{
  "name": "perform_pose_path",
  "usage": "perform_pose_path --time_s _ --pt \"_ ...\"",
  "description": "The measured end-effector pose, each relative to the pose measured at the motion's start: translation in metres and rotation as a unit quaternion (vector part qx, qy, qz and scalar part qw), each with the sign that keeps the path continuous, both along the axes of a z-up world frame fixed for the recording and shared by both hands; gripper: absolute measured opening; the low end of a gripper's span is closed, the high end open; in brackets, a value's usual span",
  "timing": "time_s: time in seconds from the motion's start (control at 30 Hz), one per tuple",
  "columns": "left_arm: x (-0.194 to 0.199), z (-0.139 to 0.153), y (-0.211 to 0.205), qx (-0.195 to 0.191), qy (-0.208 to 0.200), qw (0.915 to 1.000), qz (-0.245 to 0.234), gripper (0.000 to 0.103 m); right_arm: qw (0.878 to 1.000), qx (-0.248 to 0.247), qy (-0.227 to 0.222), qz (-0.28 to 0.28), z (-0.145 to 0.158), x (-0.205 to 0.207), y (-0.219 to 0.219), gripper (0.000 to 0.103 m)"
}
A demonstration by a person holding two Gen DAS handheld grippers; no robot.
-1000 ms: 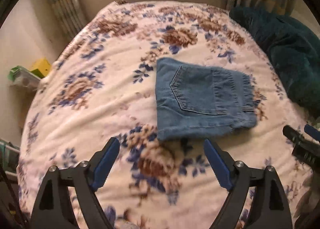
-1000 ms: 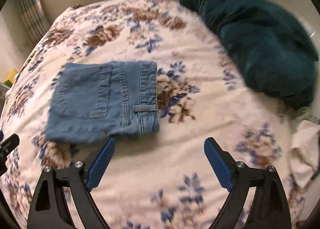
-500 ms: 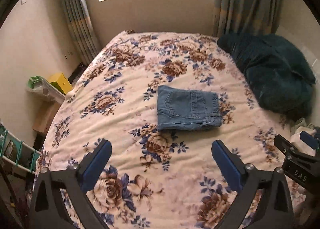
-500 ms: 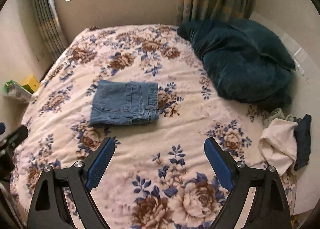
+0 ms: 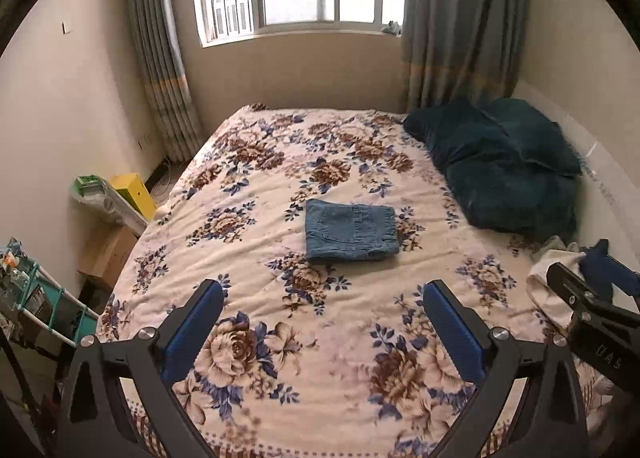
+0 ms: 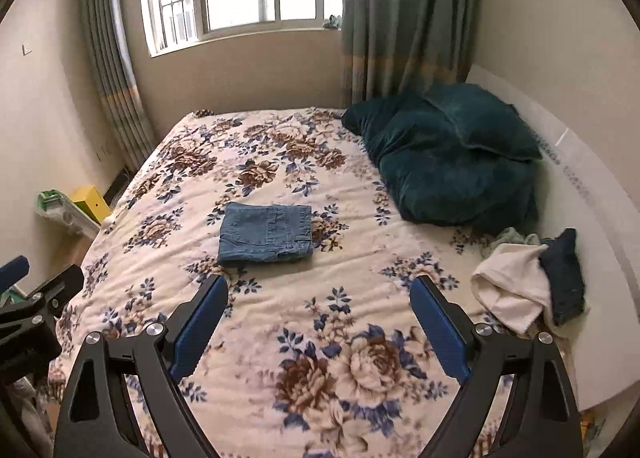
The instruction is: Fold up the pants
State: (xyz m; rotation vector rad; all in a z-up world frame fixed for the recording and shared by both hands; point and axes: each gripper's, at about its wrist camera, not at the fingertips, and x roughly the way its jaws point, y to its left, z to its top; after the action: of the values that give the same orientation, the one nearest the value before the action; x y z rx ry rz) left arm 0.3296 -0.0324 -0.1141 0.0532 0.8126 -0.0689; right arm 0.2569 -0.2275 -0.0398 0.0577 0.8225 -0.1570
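Note:
The blue denim pants (image 5: 351, 230) lie folded into a small flat rectangle, back pocket up, in the middle of the floral bedspread (image 5: 256, 266); they also show in the right wrist view (image 6: 265, 233). My left gripper (image 5: 323, 298) is open and empty, held well above and short of the pants. My right gripper (image 6: 318, 293) is open and empty too, at a similar distance. Part of the right gripper shows at the right edge of the left wrist view (image 5: 592, 298), and part of the left gripper at the left edge of the right wrist view (image 6: 36, 298).
Dark teal pillows and a blanket (image 6: 452, 161) are piled at the bed's far right. Loose white and dark clothes (image 6: 528, 282) lie at the right edge. A yellow box (image 5: 134, 191) and a shelf rack (image 5: 36, 298) stand left of the bed. Window and curtains are behind.
Both grippers have pulled back and risen far from the folded pants, so the whole bed and window came into view. Both stayed open and empty.

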Motion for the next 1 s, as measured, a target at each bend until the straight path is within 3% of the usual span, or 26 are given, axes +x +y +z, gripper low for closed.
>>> perform_pose_path --time_s 0.27,0.47,0.73,1.0 --pt "-0.083 0.051 0.018 0.001 -0.029 0.9994 -0.017 0.103 1.000 0.005 -0.027 -0.015 0.066 -0.117 0.018 0.095" --pt "-0.123 0.074 0.027 0.003 -0.041 0.9991 -0.008 0.103 0.999 0.009 -0.049 -0.009 0.105 -0.173 0.026 0.095" --pt "-0.145 0.089 0.020 0.012 -0.044 0.9989 -0.001 0.102 0.998 0.017 -0.065 0.016 0.138 -0.204 0.027 0.095" --pt "-0.131 0.098 0.008 0.013 -0.044 0.9989 0.015 0.102 0.998 0.014 -0.059 0.027 0.141 -0.184 0.019 0.095"
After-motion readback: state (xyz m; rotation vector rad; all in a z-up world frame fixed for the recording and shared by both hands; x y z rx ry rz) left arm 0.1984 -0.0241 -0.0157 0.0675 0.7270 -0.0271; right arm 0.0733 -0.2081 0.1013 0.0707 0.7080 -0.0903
